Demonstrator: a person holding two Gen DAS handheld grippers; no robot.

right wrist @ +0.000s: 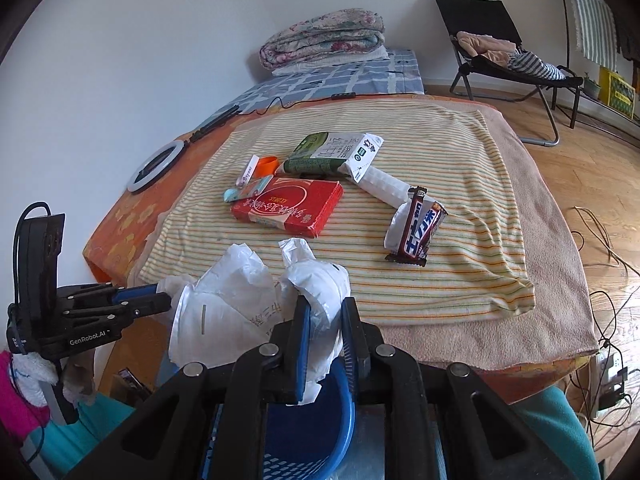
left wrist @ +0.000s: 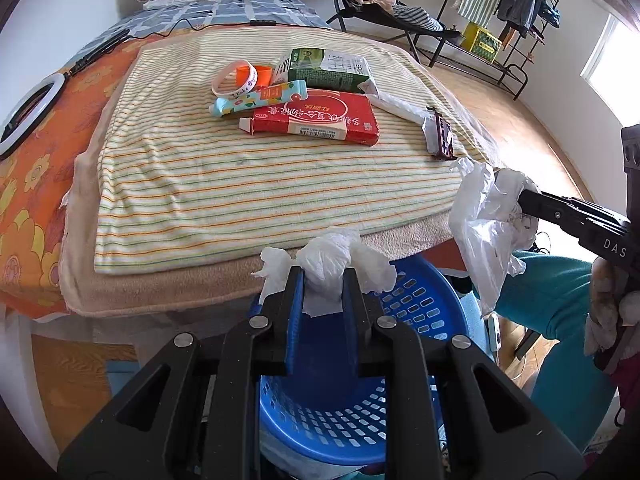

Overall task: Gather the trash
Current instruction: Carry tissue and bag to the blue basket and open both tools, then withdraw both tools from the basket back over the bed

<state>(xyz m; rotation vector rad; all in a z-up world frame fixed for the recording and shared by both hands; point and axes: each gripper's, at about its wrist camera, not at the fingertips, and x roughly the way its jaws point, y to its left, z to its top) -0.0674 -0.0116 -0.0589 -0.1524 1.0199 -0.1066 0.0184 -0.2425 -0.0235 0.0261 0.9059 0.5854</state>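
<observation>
- White crumpled tissue (left wrist: 324,262) sits pinched in my left gripper (left wrist: 323,280), past the bed's near edge, above the blue basket (left wrist: 420,300) for dropping.
- My right gripper (right wrist: 324,320) clamps a plastic bag (right wrist: 224,300), likewise over the basket.

White walls (right wrist: 160,40), wood plank floor (right wrist: 568,184). Bed against the wall: blue checked sheet (right wrist: 320,76), folded floral quilt (right wrist: 320,40) stacked at its far end. Black folding chair (right wrist: 500,40) with clothes dumped on it. Clothes rack (left wrist: 516,8) by a bright window (left wrist: 608,52). Daylight, cables loose on the floor (right wrist: 600,240).
</observation>
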